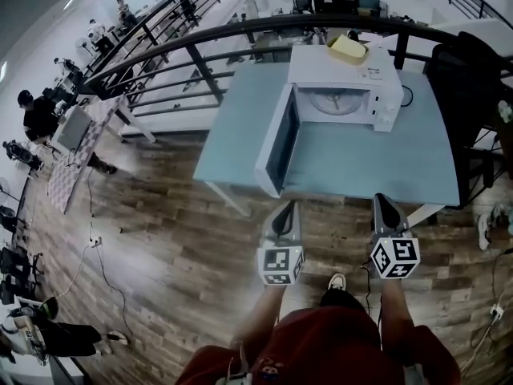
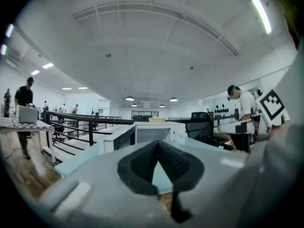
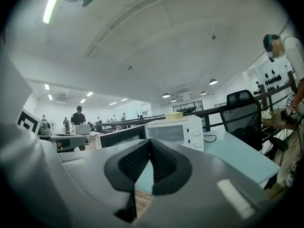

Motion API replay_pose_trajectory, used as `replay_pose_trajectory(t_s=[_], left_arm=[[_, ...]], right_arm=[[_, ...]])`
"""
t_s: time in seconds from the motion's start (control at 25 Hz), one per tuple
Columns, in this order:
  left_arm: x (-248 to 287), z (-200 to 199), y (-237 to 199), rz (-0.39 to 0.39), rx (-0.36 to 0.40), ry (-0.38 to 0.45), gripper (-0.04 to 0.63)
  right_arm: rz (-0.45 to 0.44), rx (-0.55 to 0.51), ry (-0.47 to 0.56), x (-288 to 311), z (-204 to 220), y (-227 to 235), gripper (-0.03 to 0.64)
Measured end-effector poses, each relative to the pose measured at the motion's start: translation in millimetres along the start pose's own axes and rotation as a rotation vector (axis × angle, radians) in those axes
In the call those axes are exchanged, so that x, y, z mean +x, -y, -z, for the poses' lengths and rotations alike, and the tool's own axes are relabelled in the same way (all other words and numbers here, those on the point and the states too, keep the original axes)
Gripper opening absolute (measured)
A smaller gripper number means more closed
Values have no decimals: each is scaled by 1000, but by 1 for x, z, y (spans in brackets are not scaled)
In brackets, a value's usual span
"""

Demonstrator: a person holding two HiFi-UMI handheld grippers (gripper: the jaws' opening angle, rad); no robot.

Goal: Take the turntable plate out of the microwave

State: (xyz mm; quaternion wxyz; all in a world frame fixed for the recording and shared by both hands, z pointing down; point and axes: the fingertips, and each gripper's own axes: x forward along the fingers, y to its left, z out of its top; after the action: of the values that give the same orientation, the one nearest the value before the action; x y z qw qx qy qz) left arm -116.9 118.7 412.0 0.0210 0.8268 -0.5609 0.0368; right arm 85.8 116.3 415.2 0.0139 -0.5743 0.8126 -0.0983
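I'm looking down on a big open workroom with a wooden floor [image 1: 176, 239] and a black railing [image 1: 200, 46] running behind the work area. Past the railing, people stand at other benches. A black chair [image 1: 469, 79] sits off the right edge of the table.

The pale blue table [image 1: 361, 167] carries only the microwave [image 1: 321, 66], a white box set against the far edge, right of the middle. A black cord [image 1: 406, 95] loops on the table at its right side. The microwave door [image 1: 276, 147] is swung fully open to the left, so its free edge reaches toward the near edge of the table.

Inside the open cavity lies the turntable plate [image 1: 333, 101], flat on the oven floor. I can see nothing else in there with it. On the microwave's roof, toward the back edge, rests a yellow block [image 1: 347, 48].

Both my grippers are level and point at the table from the near edge, well short of the microwave. My left gripper [image 1: 287, 207] is just by the corner of the open door, with its fingers [image 2: 142, 163] pressed together on nothing. My right gripper [image 1: 383, 199] sits beside it to the right, also with its fingers [image 3: 164, 163] pressed together and empty.
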Motion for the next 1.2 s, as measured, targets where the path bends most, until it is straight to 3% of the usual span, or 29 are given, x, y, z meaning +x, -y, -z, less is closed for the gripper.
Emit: replay_pose_trajectory(t_s=[0.6, 0.96, 1.2], left_arm=[[137, -15, 13, -43, 23, -6, 0], [175, -2, -8, -42, 20, -23, 0], [226, 7, -34, 27, -4, -16, 0]], right_arm=[[-29, 33, -6, 94, -21, 100, 0], [-32, 36, -47, 140, -7, 104, 0], [12, 0, -78, 188, -2, 99, 0]])
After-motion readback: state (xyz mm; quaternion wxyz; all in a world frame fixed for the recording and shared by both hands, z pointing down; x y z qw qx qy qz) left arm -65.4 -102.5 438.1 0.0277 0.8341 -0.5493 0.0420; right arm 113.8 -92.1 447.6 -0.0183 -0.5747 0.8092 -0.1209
